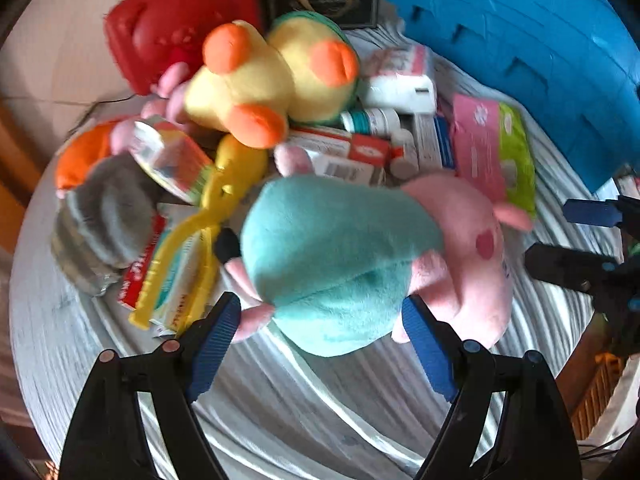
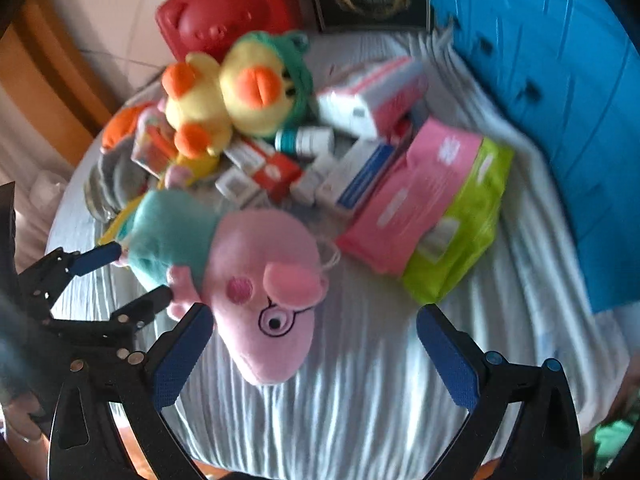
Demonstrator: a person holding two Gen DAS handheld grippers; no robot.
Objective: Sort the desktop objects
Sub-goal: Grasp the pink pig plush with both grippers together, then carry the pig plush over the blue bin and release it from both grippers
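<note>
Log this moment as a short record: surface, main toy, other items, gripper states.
surface: round table with striped cloth
main toy: pink pig plush in teal dress, lying on its side
other items: yellow duck plush, red case, pink-green pack, medicine boxes
left gripper: open, either side of the pig, no grip visible
right gripper: open, empty

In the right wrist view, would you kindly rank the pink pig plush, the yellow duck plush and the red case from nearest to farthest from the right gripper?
1. Pink pig plush: lying just ahead of the open right gripper, toward its left finger.
2. Yellow duck plush: farther back on the left, in the pile.
3. Red case: farthest, at the table's far edge, behind the duck.
</note>
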